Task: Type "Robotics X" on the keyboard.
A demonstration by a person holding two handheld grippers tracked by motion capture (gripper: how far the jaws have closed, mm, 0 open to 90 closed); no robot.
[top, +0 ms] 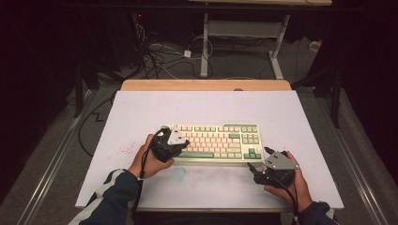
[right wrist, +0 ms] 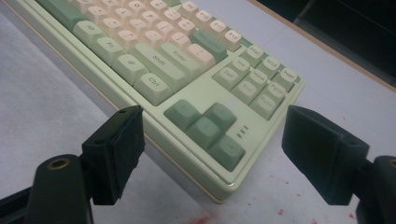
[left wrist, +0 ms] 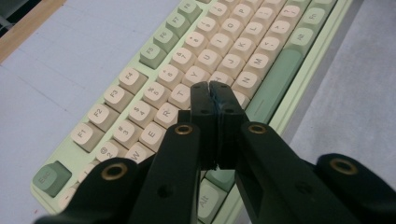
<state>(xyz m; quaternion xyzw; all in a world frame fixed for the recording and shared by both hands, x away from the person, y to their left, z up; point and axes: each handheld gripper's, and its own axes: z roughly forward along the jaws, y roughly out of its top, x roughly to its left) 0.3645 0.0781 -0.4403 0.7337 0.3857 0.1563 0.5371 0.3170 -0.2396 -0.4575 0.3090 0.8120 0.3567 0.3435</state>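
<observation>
A cream and green keyboard [top: 216,143] lies flat in the middle of the white table mat [top: 141,112]. My left gripper [top: 182,144] hangs over the keyboard's left half, shut with nothing between its pads. In the left gripper view the closed tips [left wrist: 208,88] hover just above the letter keys of the keyboard [left wrist: 154,93]. My right gripper [top: 259,159] stands open at the keyboard's near right corner. In the right gripper view its two pads [right wrist: 116,149] straddle that corner of the keyboard [right wrist: 196,88], with the arrow keys [right wrist: 205,128] between them, apart from both pads.
The mat covers a wooden table whose far edge [top: 206,85] shows bare. Red specks [top: 126,149] mark the mat left of the keyboard, and a faint bluish stain [top: 179,172] lies in front of it. Cables [top: 159,58] and desk legs stand on the floor beyond.
</observation>
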